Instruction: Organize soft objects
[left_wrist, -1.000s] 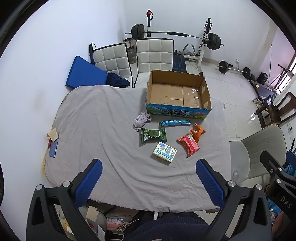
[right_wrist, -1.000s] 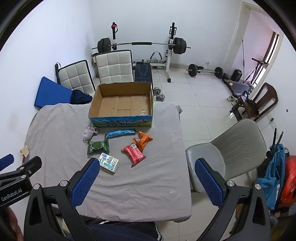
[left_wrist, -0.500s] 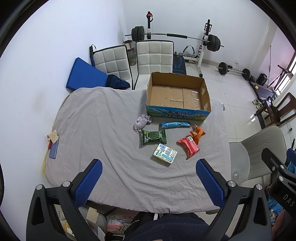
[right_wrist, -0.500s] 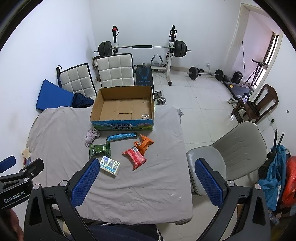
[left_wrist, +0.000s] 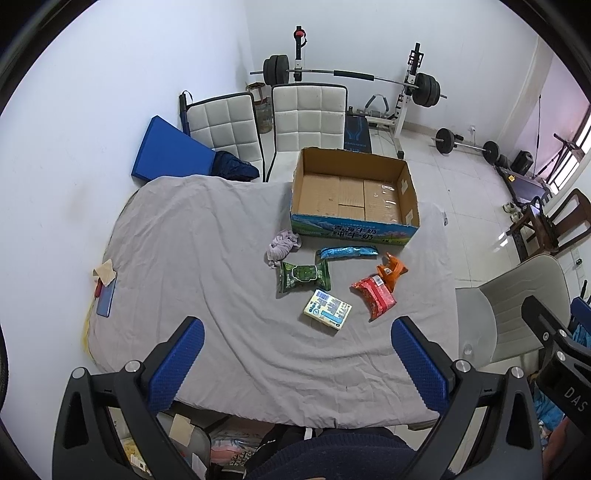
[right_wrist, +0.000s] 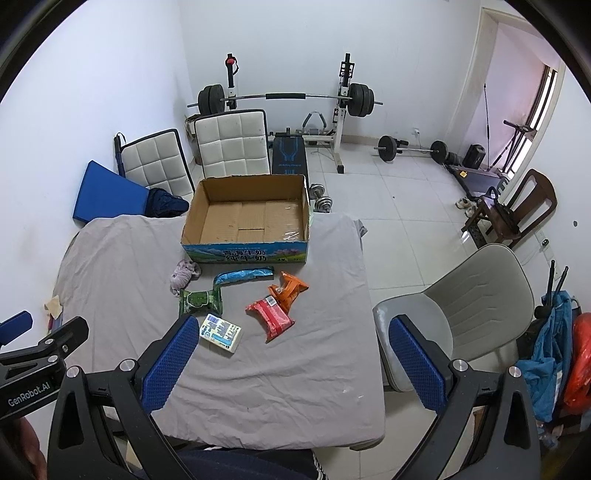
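Several soft items lie on the grey-sheeted table (left_wrist: 192, 236) before an open, empty cardboard box (left_wrist: 352, 194): a crumpled lilac cloth (left_wrist: 282, 246), a green wipes pack (left_wrist: 303, 276), a blue pack (left_wrist: 347, 252), an orange pouch (left_wrist: 391, 271), a red pack (left_wrist: 373, 296) and a white tissue pack (left_wrist: 327, 311). The same items show in the right wrist view, with the box (right_wrist: 251, 221) behind the red pack (right_wrist: 270, 316) and tissue pack (right_wrist: 221, 333). My left gripper (left_wrist: 295, 365) and right gripper (right_wrist: 291, 362) are both open and empty, held high over the table's near edge.
A phone and paper scraps (left_wrist: 104, 291) lie at the table's left edge. Two white padded chairs (left_wrist: 306, 118) and a blue mat (left_wrist: 171, 153) stand behind the table. A grey chair (right_wrist: 461, 306) is at the right. A barbell rack (right_wrist: 288, 99) is at the back.
Both views have drifted slightly, so the table and box sit a little lower in frame. Both grippers stay open; no object on the table has moved.
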